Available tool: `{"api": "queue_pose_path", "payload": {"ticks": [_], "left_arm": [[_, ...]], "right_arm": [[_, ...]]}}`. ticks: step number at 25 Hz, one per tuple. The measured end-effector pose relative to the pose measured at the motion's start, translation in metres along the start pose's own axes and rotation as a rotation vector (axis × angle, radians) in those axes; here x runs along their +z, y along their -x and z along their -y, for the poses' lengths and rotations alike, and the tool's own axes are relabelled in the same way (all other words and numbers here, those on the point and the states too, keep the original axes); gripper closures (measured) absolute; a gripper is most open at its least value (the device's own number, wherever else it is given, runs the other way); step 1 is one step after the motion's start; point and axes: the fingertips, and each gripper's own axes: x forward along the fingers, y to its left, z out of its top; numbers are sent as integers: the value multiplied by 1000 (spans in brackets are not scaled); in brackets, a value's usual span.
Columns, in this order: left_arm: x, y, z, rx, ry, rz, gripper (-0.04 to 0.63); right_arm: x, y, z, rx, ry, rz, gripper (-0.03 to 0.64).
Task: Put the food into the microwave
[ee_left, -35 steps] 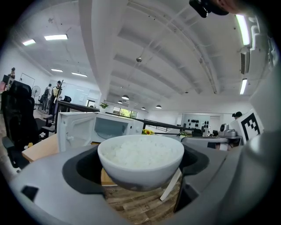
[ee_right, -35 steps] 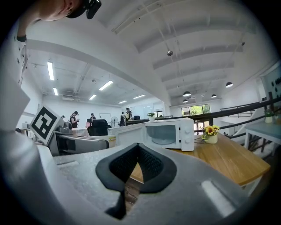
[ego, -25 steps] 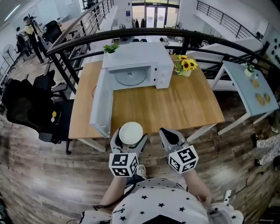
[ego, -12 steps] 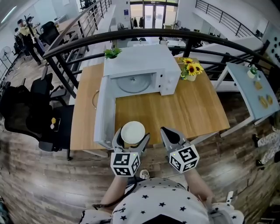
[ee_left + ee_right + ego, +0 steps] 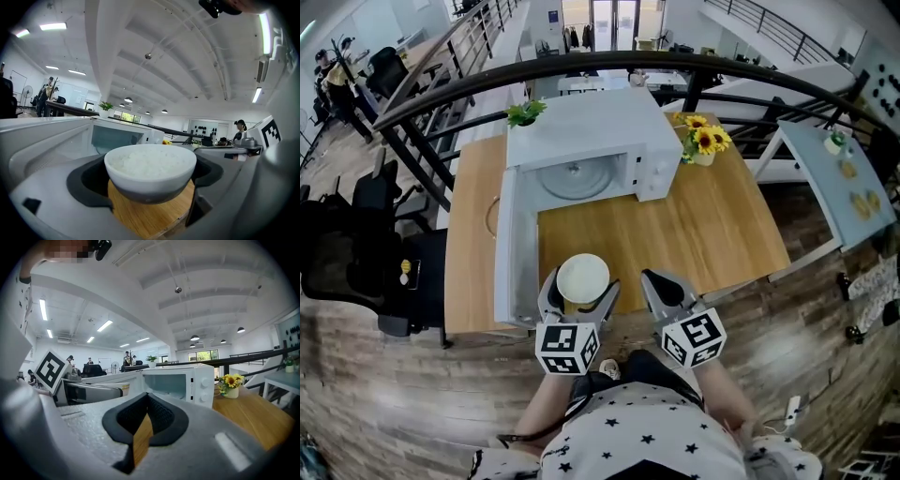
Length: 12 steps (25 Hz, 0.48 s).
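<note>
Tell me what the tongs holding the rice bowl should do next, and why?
Probably carry the bowl of rice straight forward toward the microwave. The left tongs grip it above the near edge of the table. The microwave's door hangs open to the left, and the glass plate inside looks bare.

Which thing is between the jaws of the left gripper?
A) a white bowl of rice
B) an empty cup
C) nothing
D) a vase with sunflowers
A: in its own view the left gripper has its jaws closed on both sides of the bowl, which is full of white rice.
</note>
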Motion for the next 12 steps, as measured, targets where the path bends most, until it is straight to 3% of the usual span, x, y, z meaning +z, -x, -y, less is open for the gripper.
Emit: {"api": "queue_pose_path", "payload": {"ticks": [12], "left_arm": [[5,-50,-3,25,23,-5,106]], "right_arm": [[8,-32,40,35,-4,-16,612]]}}
